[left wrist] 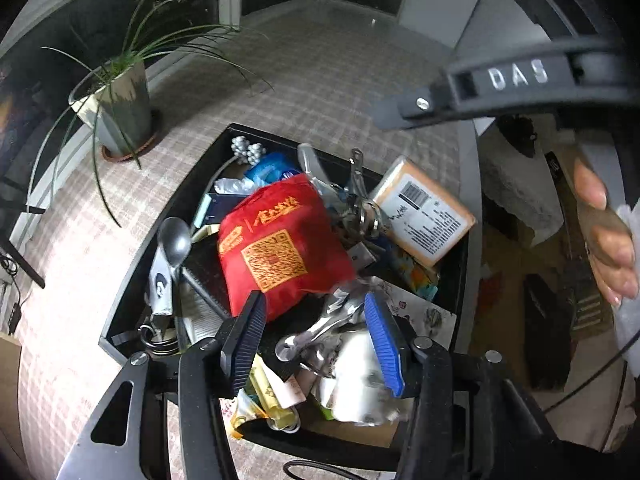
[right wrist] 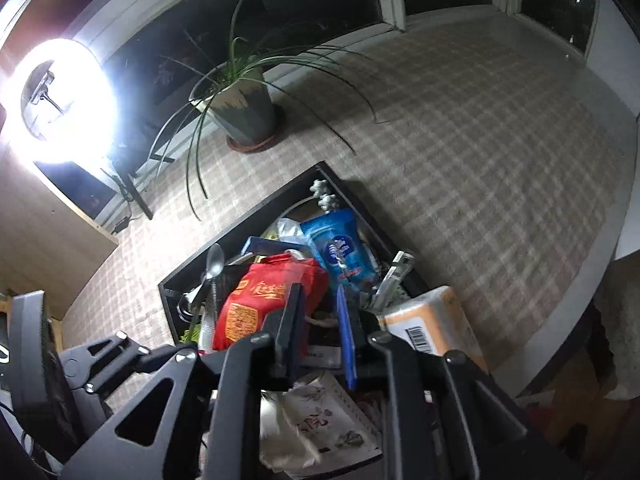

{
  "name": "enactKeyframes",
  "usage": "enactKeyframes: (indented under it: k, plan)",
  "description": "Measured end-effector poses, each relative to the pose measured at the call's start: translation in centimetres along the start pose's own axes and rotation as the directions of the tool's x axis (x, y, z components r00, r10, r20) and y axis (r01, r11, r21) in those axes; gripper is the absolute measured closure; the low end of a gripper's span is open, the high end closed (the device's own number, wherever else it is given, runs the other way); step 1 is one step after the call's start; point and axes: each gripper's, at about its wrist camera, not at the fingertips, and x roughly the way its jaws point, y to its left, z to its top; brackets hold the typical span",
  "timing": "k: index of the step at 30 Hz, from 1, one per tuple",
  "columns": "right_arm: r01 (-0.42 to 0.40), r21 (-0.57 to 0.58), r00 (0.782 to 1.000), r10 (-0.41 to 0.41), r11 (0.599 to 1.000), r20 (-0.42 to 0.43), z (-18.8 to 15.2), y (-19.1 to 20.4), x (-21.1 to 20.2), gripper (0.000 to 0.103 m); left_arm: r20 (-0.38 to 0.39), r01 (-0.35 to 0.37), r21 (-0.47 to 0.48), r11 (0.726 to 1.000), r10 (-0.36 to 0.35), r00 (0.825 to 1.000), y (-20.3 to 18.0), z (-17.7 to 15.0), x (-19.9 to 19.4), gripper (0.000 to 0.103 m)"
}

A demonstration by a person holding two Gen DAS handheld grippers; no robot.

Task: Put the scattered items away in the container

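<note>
Your left gripper point(left wrist: 316, 336) hangs over the full black tray point(left wrist: 132, 256), jaws apart and holding nothing. The red pouch point(left wrist: 280, 248) lies just beyond its fingertips. Your right gripper point(right wrist: 320, 320), narrowly parted and empty, hovers over the same pouch. Farther off stands a potted plant point(left wrist: 120, 108).

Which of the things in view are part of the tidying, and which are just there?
Job:
- black container
- red pouch
- orange packet
- blue packet
- spoon

Bystanders:
- potted plant
- ring light
- checked tablecloth
</note>
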Motion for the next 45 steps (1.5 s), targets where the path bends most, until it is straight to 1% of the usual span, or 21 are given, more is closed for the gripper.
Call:
enactKeyframes:
  k: [3,4,8,12,14,15,17,18,20,22,25,26,28,30,32,34,35,38,40,45]
  plan:
    - [0.002,-0.015,1.000,-0.002,1.000,-0.009,-0.3,0.2,-0.2,0.085,-0.011,-0.010,-0.042,0.999,0.010,1.000,1.2,-0.6,-0.2,0.054]
    - [0.003,-0.022,1.000,-0.003,1.000,-0.013,-0.5,0.4,-0.2,0.083,-0.019,-0.019,-0.065,0.998,0.018,1.000,1.7,-0.8,-0.2,0.054]
    - [0.016,-0.049,1.000,-0.016,0.999,-0.009,-1.3,1.6,-0.3,0.070,-0.031,-0.049,-0.120,0.992,0.046,0.998,3.5,-2.4,-0.7,0.054]
    - [0.009,-0.079,1.000,-0.011,0.997,-0.024,-2.6,3.3,0.0,0.069,-0.035,-0.096,-0.166,0.981,0.092,0.995,5.1,-4.6,-1.9,0.053]
    - [0.006,-0.097,1.000,-0.009,0.995,-0.027,-3.6,4.4,0.1,0.069,-0.023,-0.115,-0.199,0.973,0.113,0.993,6.1,-6.3,-3.2,0.047]
    - [0.004,-0.108,1.000,-0.007,0.994,-0.027,-4.3,5.2,0.1,0.069,-0.018,-0.116,-0.214,0.970,0.115,0.993,6.5,-6.9,-3.6,0.046]
    - [0.002,-0.137,1.000,-0.005,0.991,-0.024,-5.7,6.9,0.1,0.067,0.001,-0.115,-0.266,0.957,0.119,0.993,7.8,-9.1,-5.0,0.038]
    - [0.005,-0.154,1.000,-0.009,0.988,-0.023,-6.3,7.7,0.1,0.066,0.001,-0.125,-0.279,0.952,0.130,0.991,8.3,-10.0,-5.4,0.037]
    - [0.011,-0.183,1.000,-0.015,0.983,-0.020,-7.6,9.4,0.4,0.061,0.003,-0.162,-0.305,0.938,0.171,0.985,9.2,-12.1,-6.2,0.037]
    - [0.013,-0.208,1.000,-0.016,0.978,-0.010,-9.3,11.3,0.8,0.061,0.001,-0.196,-0.341,0.919,0.209,0.978,10.2,-14.5,-7.0,0.037]
    - [0.024,-0.237,1.000,-0.023,0.971,0.010,-11.7,14.2,1.5,0.061,-0.006,-0.207,-0.407,0.890,0.223,0.975,11.8,-18.2,-8.1,0.034]
    - [0.018,-0.245,1.000,-0.017,0.969,0.004,-12.6,15.2,1.8,0.061,-0.014,-0.213,-0.436,0.874,0.230,0.973,12.5,-20.0,-8.6,0.032]
    - [0.002,-0.268,1.000,-0.006,0.964,-0.012,-14.3,17.3,2.5,0.061,-0.020,-0.235,-0.473,0.849,0.256,0.967,13.5,-22.3,-9.5,0.032]
    - [0.007,-0.308,1.000,-0.012,0.951,-0.014,-16.2,19.7,3.1,0.061,-0.027,-0.265,-0.517,0.814,0.295,0.955,14.5,-25.2,-10.6,0.032]
    - [0.014,-0.342,1.000,-0.017,0.940,-0.006,-18.0,21.9,3.5,0.060,-0.023,-0.275,-0.561,0.781,0.318,0.948,15.5,-27.6,-11.8,0.030]
    - [0.011,-0.365,1.000,-0.013,0.931,-0.005,-19.8,24.1,4.0,0.059,-0.016,-0.279,-0.617,0.736,0.343,0.939,16.6,-30.4,-13.2,0.028]
    - [0.005,-0.373,1.000,-0.009,0.928,-0.010,-20.7,25.1,4.4,0.057,-0.015,-0.283,-0.637,0.717,0.355,0.935,17.0,-31.5,-13.7,0.028]
    - [-0.014,-0.406,1.000,0.002,0.914,-0.031,-23.5,28.4,5.6,0.057,-0.032,-0.314,-0.667,0.675,0.395,0.918,17.8,-34.7,-14.8,0.028]
    - [-0.023,-0.425,0.999,0.008,0.905,-0.038,-24.7,30.3,6.1,0.057,-0.047,-0.327,-0.682,0.654,0.407,0.912,18.4,-36.7,-15.3,0.028]
    - [-0.053,-0.487,0.998,0.033,0.872,-0.049,-27.4,35.2,6.8,0.057,-0.083,-0.341,-0.724,0.600,0.415,0.906,19.9,-40.9,-16.2,0.028]
